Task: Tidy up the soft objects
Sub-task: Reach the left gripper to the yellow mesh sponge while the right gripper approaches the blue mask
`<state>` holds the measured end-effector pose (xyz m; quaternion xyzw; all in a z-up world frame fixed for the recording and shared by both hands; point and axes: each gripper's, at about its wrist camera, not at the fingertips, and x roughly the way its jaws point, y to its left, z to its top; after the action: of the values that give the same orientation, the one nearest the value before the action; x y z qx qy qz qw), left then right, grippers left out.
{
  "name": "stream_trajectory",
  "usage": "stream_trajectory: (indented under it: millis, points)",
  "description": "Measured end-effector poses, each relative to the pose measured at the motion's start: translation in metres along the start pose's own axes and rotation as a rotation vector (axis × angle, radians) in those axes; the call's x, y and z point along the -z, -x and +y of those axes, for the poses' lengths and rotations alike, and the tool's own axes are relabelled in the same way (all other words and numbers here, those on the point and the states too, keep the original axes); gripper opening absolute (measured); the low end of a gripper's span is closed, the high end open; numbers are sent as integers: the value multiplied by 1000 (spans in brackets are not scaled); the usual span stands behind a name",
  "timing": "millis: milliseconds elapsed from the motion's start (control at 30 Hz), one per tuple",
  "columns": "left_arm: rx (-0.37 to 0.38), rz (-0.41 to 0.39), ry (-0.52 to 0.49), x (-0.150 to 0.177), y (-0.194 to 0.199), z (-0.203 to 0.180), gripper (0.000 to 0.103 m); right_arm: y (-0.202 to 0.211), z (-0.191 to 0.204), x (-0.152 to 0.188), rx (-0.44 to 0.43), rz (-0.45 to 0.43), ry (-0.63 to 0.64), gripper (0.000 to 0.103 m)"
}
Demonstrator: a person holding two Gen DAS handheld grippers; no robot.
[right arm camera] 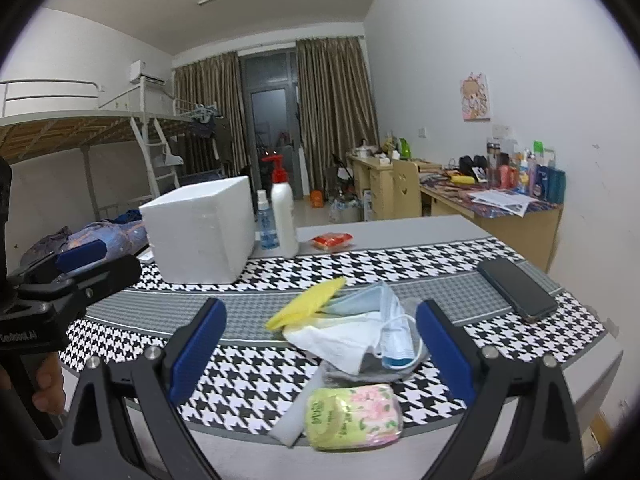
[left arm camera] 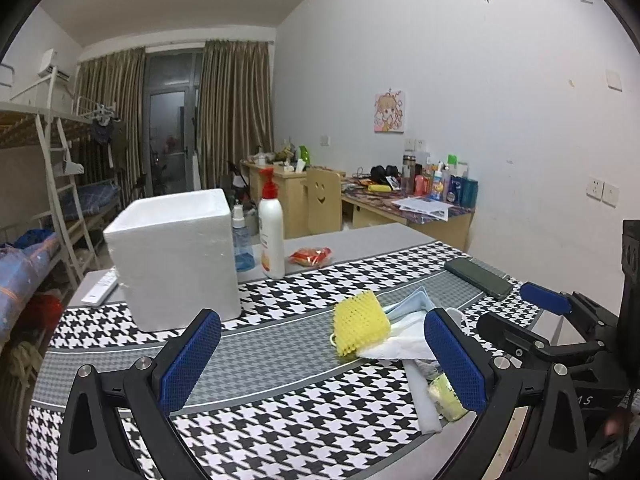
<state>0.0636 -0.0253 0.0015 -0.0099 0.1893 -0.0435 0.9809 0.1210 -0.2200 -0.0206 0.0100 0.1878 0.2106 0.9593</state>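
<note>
A heap of soft things lies on the houndstooth mat: a yellow foam net, a light blue face mask, a white tissue, a white foam strip and a green floral tissue pack. My left gripper is open, just left of the heap, holding nothing. My right gripper is open and straddles the heap from the near side, above the tissue pack. A white foam box stands at the back left.
Behind the box stand a white pump bottle and a small blue spray bottle. A red packet lies past the mat, a dark phone at the right. The table's near edge is close.
</note>
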Motion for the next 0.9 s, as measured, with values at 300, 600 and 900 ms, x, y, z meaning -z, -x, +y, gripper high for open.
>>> stream_trajectory:
  millis: [300,600,900]
  points:
    - [21,40,-1,-4,-24,-3,102,-12,-11,-7,39,25,-9,97]
    - [57,70,0,-9,-47,1,102,-21,-13,-7,78,58,-29,97]
    - [91,134,-16,-5,-79,-5,102,-32,-17,-7,128,105,-32,97]
